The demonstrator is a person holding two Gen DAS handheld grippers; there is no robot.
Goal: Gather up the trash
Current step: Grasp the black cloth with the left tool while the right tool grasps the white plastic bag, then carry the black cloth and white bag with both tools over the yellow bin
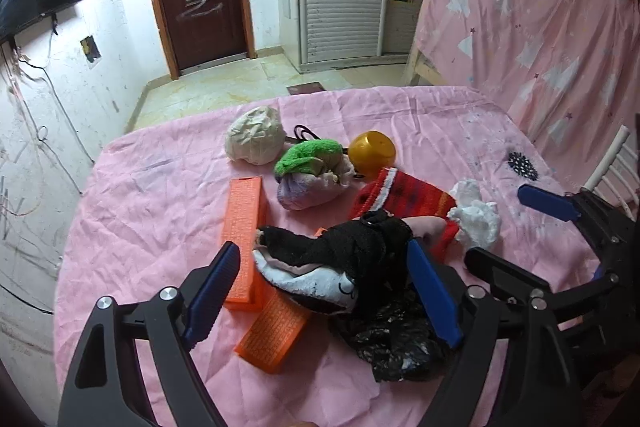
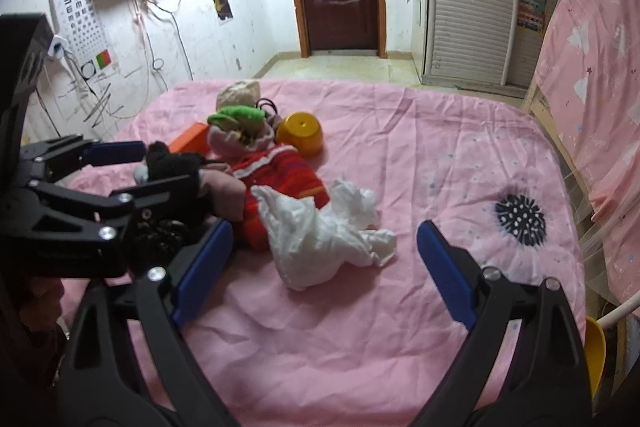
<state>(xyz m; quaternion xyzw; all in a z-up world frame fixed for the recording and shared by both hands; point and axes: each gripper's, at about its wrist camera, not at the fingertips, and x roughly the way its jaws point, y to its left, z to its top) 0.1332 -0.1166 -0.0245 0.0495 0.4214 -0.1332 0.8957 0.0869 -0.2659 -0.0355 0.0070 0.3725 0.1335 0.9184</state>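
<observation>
1. A pink cloth (image 1: 160, 211) covers the table, creased, with a dark spiky mark (image 2: 520, 218) printed near its right side.
2. Far side: a beige wad (image 1: 254, 141), a green-and-lilac sock bundle (image 1: 314, 173), a yellow cup (image 1: 372, 149) on its side.
3. Middle: a red sock (image 1: 400, 197), white tissue (image 2: 320, 235).
4. Near side: two orange boxes (image 1: 244, 227), a black-and-white sock (image 1: 340, 259) lying across them, and crumpled black plastic (image 1: 396, 347), perhaps a bag.

Crumpled white tissue (image 2: 320, 231) on pink sheet (image 2: 400, 307)
</observation>
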